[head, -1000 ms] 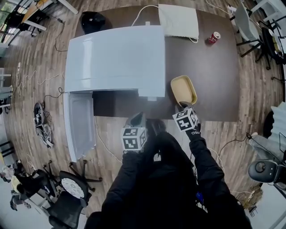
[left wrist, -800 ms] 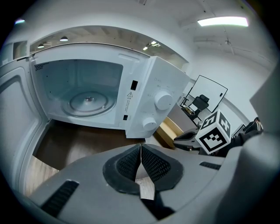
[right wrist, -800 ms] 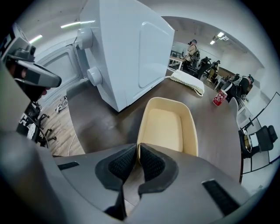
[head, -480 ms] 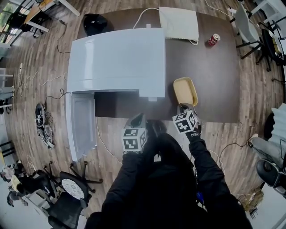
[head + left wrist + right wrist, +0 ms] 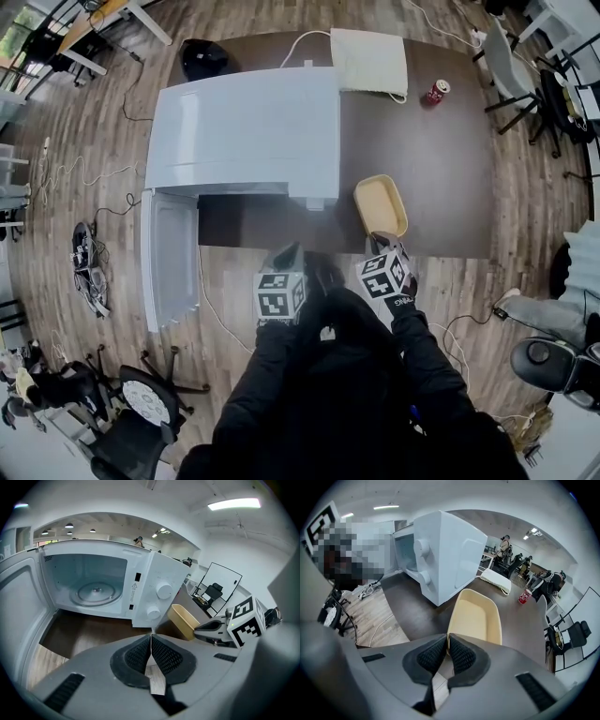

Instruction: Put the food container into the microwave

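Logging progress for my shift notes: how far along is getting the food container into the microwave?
Done: the microwave door stands open, its turntable bare. In hand: the right gripper is shut on the near rim of the food container, which sits on the table beside the microwave; the left gripper is shut, empty. Left: lift it, set it inside, release.
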### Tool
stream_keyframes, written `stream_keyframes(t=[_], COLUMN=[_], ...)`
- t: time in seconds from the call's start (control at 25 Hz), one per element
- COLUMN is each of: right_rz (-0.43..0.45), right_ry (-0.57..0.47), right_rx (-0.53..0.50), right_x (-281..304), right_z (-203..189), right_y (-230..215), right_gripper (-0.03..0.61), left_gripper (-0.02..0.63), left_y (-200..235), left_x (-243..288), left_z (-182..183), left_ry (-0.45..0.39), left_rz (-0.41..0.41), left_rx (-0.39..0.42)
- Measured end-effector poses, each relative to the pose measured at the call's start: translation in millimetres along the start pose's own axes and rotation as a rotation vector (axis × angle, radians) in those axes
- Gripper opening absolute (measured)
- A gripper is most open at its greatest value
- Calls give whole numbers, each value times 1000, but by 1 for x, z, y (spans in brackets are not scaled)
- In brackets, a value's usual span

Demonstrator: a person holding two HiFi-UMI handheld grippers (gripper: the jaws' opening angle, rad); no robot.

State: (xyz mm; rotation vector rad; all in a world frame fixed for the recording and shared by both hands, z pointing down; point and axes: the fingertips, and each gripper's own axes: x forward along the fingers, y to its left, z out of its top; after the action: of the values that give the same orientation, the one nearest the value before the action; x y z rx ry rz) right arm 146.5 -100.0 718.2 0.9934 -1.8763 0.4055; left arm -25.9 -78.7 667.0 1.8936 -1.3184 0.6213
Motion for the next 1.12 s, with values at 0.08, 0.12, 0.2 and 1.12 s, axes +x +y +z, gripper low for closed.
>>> stream_keyframes(t=[0.08, 0.12, 0.2, 1.12], right_rz=[8, 12, 22, 257], right_ry=[-12, -19, -29, -95], right_rx=[-5, -10, -27, -319], right_x=[-10, -15, -24, -48], right_z=[-3, -4, -6, 24], right_y=[8, 13, 24, 168], right_gripper=[37, 37, 37, 37], left_gripper=[34, 34, 34, 34], left_y=[-3, -3, -2, 68], left_x=[-4, -6, -11, -78], left_z=[-4, -6, -12, -84], left_ry=[-5, -7, -11, -85], left_rz=[2, 4, 10, 193], left_rx=[-3, -6, -15, -267])
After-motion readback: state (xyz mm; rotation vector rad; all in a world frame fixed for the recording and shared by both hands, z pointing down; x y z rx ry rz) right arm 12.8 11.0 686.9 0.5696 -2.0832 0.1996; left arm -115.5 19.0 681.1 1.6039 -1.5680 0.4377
